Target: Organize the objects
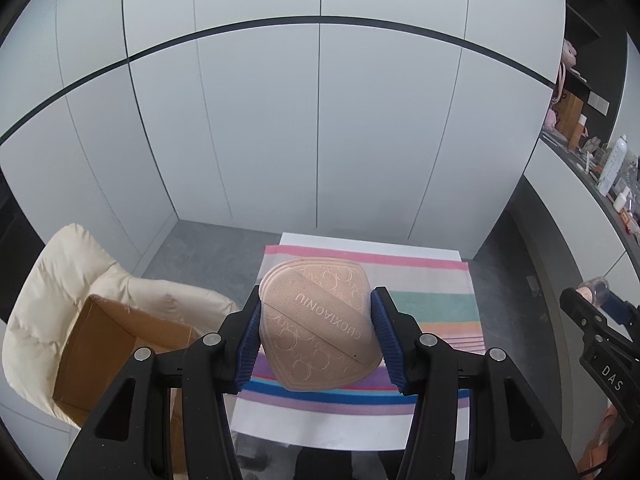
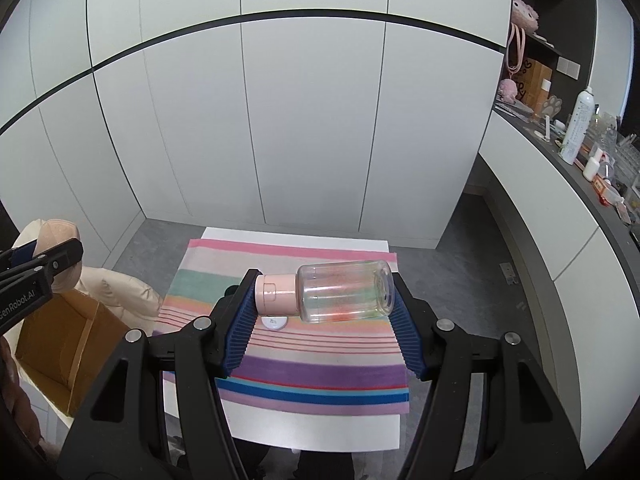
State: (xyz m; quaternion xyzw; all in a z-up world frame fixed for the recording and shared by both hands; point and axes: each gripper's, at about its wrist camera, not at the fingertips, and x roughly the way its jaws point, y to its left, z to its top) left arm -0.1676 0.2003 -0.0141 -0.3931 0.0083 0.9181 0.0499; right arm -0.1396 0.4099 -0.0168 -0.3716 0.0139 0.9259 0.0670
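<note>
My left gripper (image 1: 316,332) is shut on a heart-shaped tan pad (image 1: 316,320) with embossed letters, held in the air above the striped cloth (image 1: 432,304). In the right wrist view, my right gripper (image 2: 324,300) is shut on a clear bottle (image 2: 344,292) with a pink cap (image 2: 276,294), gripped end to end and lying sideways above the striped cloth (image 2: 312,372). A small white round lid (image 2: 274,323) lies on the cloth just below the cap. The left gripper (image 2: 44,268) with the tan pad (image 2: 60,232) shows at the left edge there.
An open cardboard box (image 1: 108,344) sits on a cream padded chair (image 1: 60,264) left of the small white table (image 1: 352,428). White cupboard doors stand behind. A dark counter (image 2: 592,184) at the right carries bottles and clutter.
</note>
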